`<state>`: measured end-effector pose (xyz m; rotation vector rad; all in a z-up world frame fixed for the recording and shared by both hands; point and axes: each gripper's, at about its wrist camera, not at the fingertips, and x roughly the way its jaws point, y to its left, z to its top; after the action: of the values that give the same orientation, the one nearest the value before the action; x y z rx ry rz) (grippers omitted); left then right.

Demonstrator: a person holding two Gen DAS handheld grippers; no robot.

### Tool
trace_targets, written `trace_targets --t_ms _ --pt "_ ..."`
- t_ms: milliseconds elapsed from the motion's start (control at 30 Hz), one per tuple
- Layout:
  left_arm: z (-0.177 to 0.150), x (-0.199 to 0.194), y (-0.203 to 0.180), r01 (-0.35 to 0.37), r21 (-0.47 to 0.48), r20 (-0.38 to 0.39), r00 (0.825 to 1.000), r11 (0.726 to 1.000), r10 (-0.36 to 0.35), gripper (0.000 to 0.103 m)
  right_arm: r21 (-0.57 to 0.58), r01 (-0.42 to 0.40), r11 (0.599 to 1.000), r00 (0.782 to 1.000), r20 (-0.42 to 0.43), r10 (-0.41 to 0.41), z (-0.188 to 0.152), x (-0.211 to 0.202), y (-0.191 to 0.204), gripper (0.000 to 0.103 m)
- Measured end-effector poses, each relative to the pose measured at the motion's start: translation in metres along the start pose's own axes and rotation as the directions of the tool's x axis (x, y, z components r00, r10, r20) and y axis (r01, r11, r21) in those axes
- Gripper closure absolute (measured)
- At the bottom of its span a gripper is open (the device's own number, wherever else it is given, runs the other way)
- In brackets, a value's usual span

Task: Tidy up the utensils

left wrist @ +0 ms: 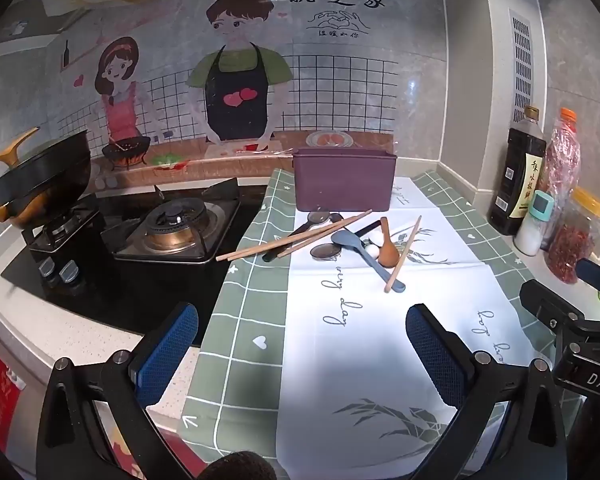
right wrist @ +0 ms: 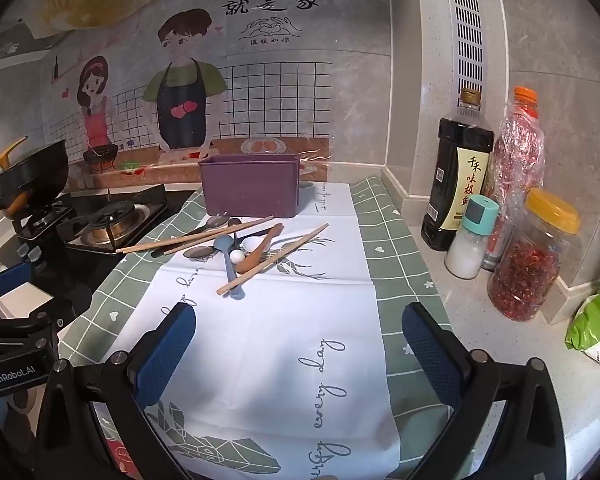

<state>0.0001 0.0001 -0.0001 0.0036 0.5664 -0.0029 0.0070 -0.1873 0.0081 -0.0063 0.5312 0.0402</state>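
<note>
A pile of utensils lies on the green-and-white cloth (left wrist: 260, 320) in front of a purple box (left wrist: 344, 180) (right wrist: 252, 190). The pile holds wooden chopsticks (left wrist: 296, 236) (right wrist: 196, 236), a single chopstick (left wrist: 404, 254) (right wrist: 276, 258), a blue spoon (left wrist: 364, 254) (right wrist: 228, 260), a brown wooden spoon (left wrist: 388, 246) (right wrist: 260, 254), dark metal spoons (left wrist: 324, 250) (right wrist: 200, 251) and a white spoon (right wrist: 252, 244). My left gripper (left wrist: 300, 344) is open and empty, near of the pile. My right gripper (right wrist: 298, 344) is open and empty, also short of the pile.
A gas stove (left wrist: 172, 228) (right wrist: 112, 224) and a black pan (left wrist: 40, 180) stand to the left. At the right wall stand a soy sauce bottle (right wrist: 456, 184), a salt shaker (right wrist: 470, 240), a chili jar (right wrist: 536, 260), a plastic bottle (right wrist: 516, 152) and a green bag (right wrist: 596, 328).
</note>
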Motion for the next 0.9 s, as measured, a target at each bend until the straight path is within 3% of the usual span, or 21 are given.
trace_targets --t_ms 900 --pt "0.002 0.004 0.000 -0.014 0.012 -0.010 1.000 1.000 0.014 0.000 -0.011 -0.005 1.000 1.000 -0.014 0.005 0.003 0.007 0.005 0.000"
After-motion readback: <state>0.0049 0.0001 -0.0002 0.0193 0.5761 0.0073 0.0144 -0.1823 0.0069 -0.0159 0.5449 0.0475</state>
